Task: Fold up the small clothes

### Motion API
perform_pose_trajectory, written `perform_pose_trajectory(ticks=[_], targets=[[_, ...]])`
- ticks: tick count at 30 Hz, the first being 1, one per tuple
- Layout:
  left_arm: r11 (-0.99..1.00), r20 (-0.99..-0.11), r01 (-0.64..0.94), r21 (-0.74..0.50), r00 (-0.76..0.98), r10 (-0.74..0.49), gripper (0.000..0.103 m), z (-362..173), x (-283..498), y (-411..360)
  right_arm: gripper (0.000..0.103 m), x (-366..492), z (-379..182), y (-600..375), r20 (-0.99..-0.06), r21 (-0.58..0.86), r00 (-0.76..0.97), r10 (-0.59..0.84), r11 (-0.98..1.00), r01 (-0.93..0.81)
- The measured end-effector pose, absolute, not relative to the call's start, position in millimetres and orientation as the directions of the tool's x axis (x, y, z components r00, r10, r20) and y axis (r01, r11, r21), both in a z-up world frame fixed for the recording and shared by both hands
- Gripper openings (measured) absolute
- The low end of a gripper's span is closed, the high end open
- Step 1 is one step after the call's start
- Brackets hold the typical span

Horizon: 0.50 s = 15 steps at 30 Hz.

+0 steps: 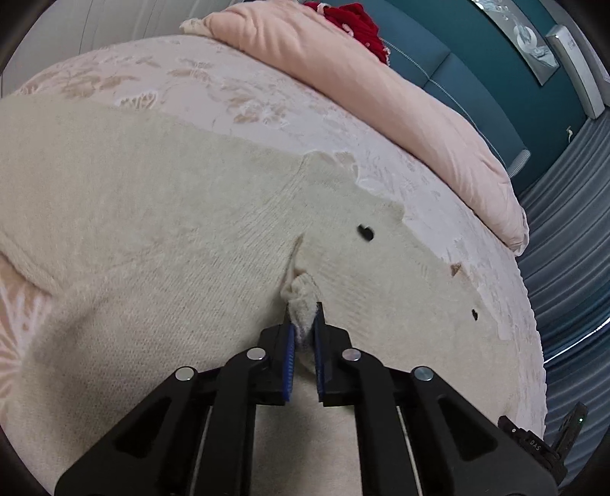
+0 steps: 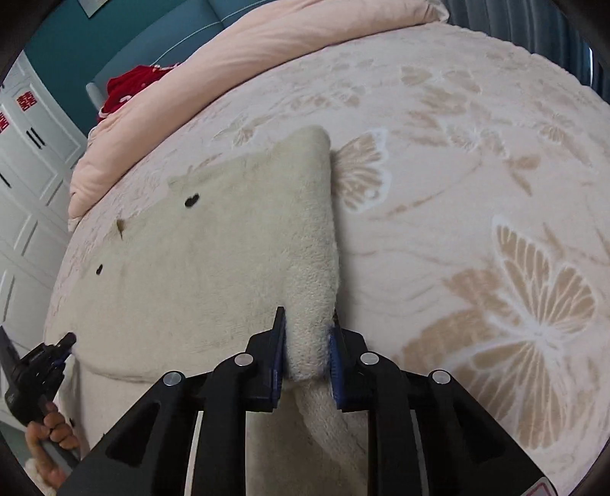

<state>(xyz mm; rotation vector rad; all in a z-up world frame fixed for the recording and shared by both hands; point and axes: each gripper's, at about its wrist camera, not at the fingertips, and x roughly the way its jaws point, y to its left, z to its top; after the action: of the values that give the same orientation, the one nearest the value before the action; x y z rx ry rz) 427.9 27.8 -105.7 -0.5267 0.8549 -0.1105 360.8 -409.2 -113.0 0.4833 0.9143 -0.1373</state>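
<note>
The left gripper [image 1: 304,318] pinches a bunched fold of the cream sweater [image 1: 160,213] — the right gripper [image 2: 307,335] clamps its rolled edge. The sweater spreads away from both tools across the butterfly-patterned bedspread [image 2: 476,198]; beyond the sweater lies a pink duvet [image 1: 343,76], a red garment [image 1: 358,19] behind.

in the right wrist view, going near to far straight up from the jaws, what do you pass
right gripper shut on the cream garment → the garment's folded edge → butterfly bedspread → pink duvet → teal wall
</note>
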Motion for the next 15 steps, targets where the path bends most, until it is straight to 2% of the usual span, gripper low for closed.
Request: perform_pose_trajectory(ticks=[3, 4, 7, 8, 9, 11, 12, 14, 15], targets=[[0.881, -0.633, -0.071, -0.468, 0.723, -0.278, 0.006, -77.3, 424.5, 26.7, 0.014, 349.3, -74.3, -412.2, -0.677, 0.396, 0.732, 0.078, 0.877, 0.272], [0.897, -0.647, -0.08, -0.434, 0.721, -0.248, 0.007, -81.7, 424.9, 26.7, 0.014, 346.6, -79.6, -418.1, -0.681, 0.397, 0.729, 0.066, 0.87, 0.291], [0.947, -0.767, -0.1, -0.304, 0.615, -0.181, 0.007, -131.6, 431.3, 23.4, 0.015, 353.7, -140.4, -427.2, -0.809, 0.345, 0.582, 0.075, 0.863, 0.369], [0.949, -0.74, -0.081, -0.305, 0.648, -0.182, 0.008, -132.5, 424.9, 24.9, 0.015, 347.8, -137.8, -426.7, -0.787, 0.346, 0.614, 0.061, 0.867, 0.358], [0.941, -0.735, -0.096, -0.325, 0.651, -0.188, 0.008, -129.8, 423.3, 27.0, 0.021, 347.1, -130.2, -425.5, -0.788, 0.341, 0.613, 0.053, 0.867, 0.364], [0.917, -0.733, -0.12, -0.381, 0.644, -0.22, 0.011, -126.9, 421.0, 34.3, 0.025, 342.7, -113.7, -420.6, -0.792, 0.326, 0.61, 0.022, 0.86, 0.393], [0.905, -0.728, -0.123, -0.407, 0.642, -0.241, 0.017, -123.3, 417.2, 39.9, 0.028, 336.4, -103.3, -414.6, -0.788, 0.299, 0.616, -0.012, 0.867, 0.399], [0.889, -0.719, -0.145, -0.435, 0.649, -0.246, 0.044, -116.2, 402.9, 56.3, 0.031, 315.2, -80.1, -394.9, -0.753, 0.253, 0.655, -0.058, 0.894, 0.371], [0.884, -0.714, -0.165, -0.437, 0.662, -0.229, 0.068, -111.8, 391.2, 70.4, 0.032, 304.0, -74.2, -382.8, -0.746, 0.246, 0.664, -0.05, 0.906, 0.345]])
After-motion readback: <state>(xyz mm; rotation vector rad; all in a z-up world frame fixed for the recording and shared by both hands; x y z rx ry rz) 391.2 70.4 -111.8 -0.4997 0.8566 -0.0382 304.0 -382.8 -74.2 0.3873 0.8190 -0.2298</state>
